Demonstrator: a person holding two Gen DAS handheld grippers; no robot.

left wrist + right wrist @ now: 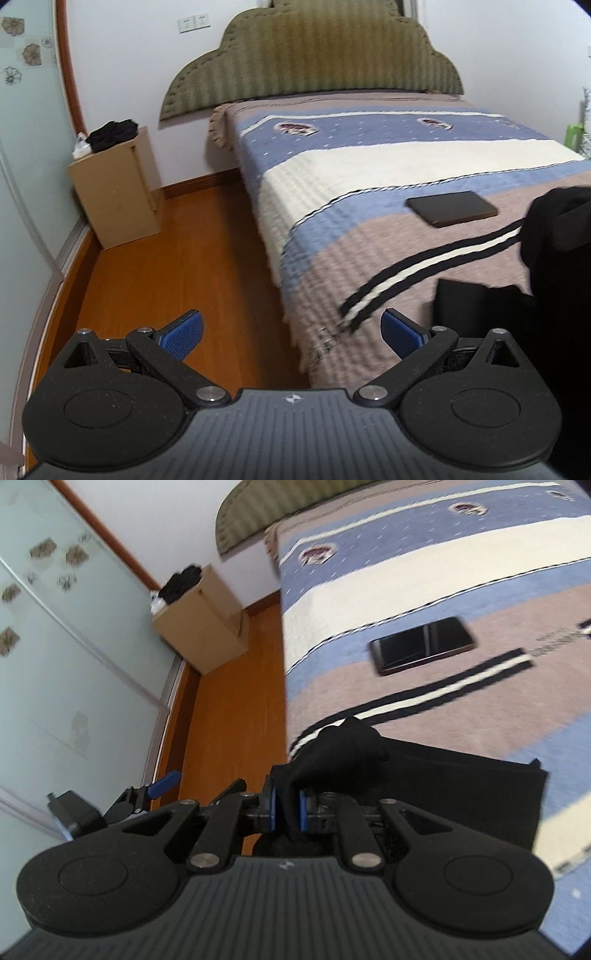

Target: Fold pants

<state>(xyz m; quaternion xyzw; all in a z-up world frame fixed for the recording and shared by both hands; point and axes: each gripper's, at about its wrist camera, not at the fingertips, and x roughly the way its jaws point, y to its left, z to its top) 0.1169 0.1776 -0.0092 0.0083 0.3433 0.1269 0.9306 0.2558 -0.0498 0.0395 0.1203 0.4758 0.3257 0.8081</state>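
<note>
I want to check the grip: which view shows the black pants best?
The right wrist view: the right gripper has its jaws shut on a bunch of the black pants, the rest lying on the bed. The left wrist view only catches them at its right edge.

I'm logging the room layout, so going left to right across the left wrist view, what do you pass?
Glass door → cardboard box → wood floor → bed → phone → black pants at the right edge.
</note>
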